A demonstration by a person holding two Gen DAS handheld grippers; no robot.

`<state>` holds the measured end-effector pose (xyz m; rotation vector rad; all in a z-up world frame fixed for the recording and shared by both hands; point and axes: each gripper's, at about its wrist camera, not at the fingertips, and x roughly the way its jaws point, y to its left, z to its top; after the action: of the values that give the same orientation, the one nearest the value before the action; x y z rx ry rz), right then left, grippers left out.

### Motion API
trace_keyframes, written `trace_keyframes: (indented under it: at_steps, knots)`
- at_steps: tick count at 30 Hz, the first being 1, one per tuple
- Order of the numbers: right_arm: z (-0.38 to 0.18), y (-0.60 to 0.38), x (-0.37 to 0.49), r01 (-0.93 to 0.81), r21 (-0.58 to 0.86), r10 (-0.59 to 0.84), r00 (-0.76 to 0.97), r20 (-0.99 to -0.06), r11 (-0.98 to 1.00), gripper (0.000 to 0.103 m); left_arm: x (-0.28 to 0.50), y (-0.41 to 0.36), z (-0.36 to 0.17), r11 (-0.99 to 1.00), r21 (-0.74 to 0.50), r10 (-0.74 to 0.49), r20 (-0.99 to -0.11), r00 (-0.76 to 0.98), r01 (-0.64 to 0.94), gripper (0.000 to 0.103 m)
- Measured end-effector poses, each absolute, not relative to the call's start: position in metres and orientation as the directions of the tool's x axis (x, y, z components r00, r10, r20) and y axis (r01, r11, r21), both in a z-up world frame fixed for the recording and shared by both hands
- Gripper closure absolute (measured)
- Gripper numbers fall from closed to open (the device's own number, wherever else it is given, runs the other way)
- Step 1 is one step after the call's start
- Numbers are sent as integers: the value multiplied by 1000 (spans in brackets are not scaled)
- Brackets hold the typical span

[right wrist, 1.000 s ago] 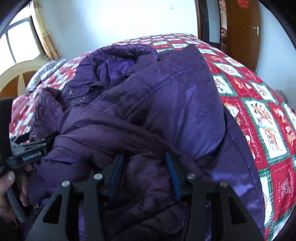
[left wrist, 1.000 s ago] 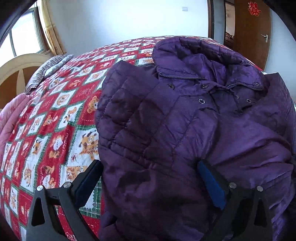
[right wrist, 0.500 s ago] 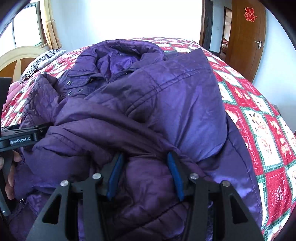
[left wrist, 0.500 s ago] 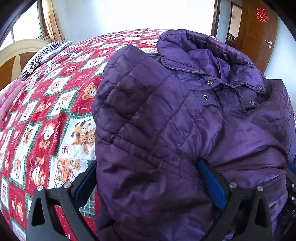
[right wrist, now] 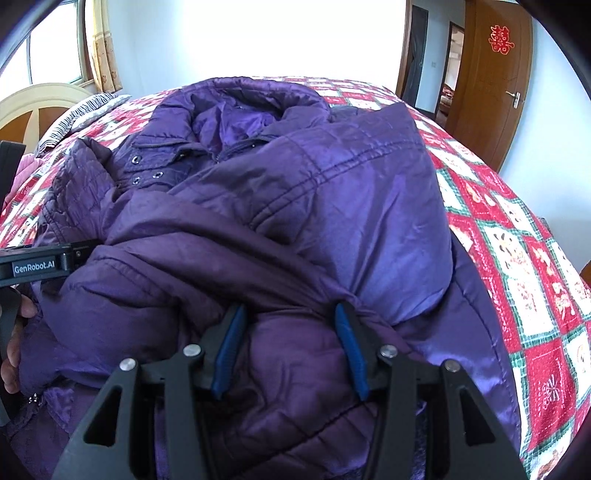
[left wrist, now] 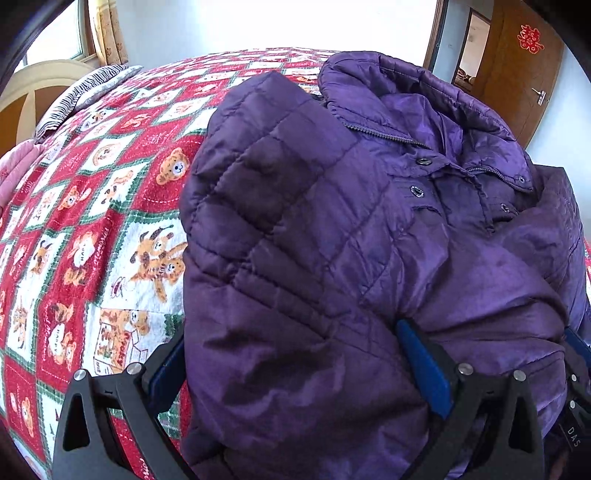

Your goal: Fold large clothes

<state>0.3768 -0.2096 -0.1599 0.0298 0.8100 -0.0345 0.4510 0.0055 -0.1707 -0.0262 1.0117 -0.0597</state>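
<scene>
Quilt [left wrist: 122,236]: red/white, covered bed, served as folding surface. Purple jacket [left wrist: 332,229] lay on it, collar at far end, sleeves already crossed over front, prob. to narrow bulk before hem fold. Left gripper [left wrist: 291,354]: jaws spread wide, straddling thick near edge of jacket; grip not confirmed. Right gripper [right wrist: 288,336]: jaws approx. half apart w/ padded fold bunched between; whether pinched, can't tell.

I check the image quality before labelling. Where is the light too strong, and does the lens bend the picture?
Left wrist view: the far wall is blown out white, and the quilt bulges like a dome from fisheye distortion. Right wrist view: the same wall is overexposed, the purple jacket shows a soft sheen, and the door leans and curves at the edge.
</scene>
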Motion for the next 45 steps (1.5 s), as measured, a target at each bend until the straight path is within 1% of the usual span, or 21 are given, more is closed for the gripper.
trace_keyframes:
  at_steps: [6, 11, 17, 19, 21, 25, 27, 28, 30, 31, 32, 34, 36, 38, 40, 43, 45]
  knots:
    - [-161, -210, 377, 42, 22, -13, 694, -720, 999, 50, 452, 5, -171, 998, -39, -54, -843, 536, 38, 1]
    - [-161, -212, 376, 40, 36, -2, 695, -719, 999, 50, 446, -1, -167, 999, 5, -19, -827, 562, 40, 1]
    - [-159, -214, 374, 36, 54, 13, 697, -717, 998, 49, 443, -1, -160, 999, 7, -20, -824, 566, 46, 1]
    - [-155, -219, 373, 22, 93, 52, 697, -716, 995, 48, 437, 2, -147, 999, 9, -12, -811, 585, 33, 1]
    - [-150, -226, 370, -10, 125, 98, 690, -717, 992, 47, 428, 7, -124, 1000, 7, -6, -773, 635, 18, 1]
    - [-131, -230, 369, -77, 102, 128, 665, -736, 992, 41, 427, 14, -78, 1000, -8, -11, -703, 711, 8, 1]
    - [-118, -231, 369, -100, 97, 139, 663, -736, 990, 38, 438, 11, -58, 1000, 12, -3, -690, 724, 16, 1]
    - [-107, -232, 369, -118, 85, 143, 671, -727, 989, 35, 443, 9, -49, 1000, 21, -1, -684, 729, 22, 1]
    - [-90, -232, 371, -154, 69, 157, 690, -707, 986, 25, 461, 4, -36, 998, 31, -20, -675, 738, 55, 1]
    - [-82, -233, 374, -164, 60, 159, 699, -697, 985, 18, 468, 2, -32, 997, 36, -29, -676, 737, 72, 1]
    - [-75, -235, 379, -168, 46, 153, 711, -687, 985, 15, 479, -2, -31, 995, 32, -44, -682, 730, 89, 1]
    - [-64, -237, 395, -169, 19, 136, 718, -682, 985, 15, 503, -10, -35, 993, 28, -66, -696, 715, 118, 1]
    - [-57, -239, 419, -169, -3, 122, 721, -682, 986, 15, 532, -15, -40, 992, 41, -58, -710, 702, 123, 1]
    - [-52, -242, 445, -177, -24, 115, 728, -676, 984, 15, 558, -19, -48, 990, 27, -74, -733, 676, 138, 1]
    - [-51, -243, 472, -178, -40, 102, 719, -688, 983, 15, 578, -21, -55, 989, 29, -76, -748, 660, 146, 1]
    - [-52, -247, 519, -183, -21, 116, 700, -705, 983, 15, 611, -22, -68, 988, 10, -92, -766, 637, 154, 1]
    - [-54, -245, 545, -180, -44, 95, 696, -712, 983, 15, 629, -24, -74, 987, 14, -90, -773, 628, 158, 1]
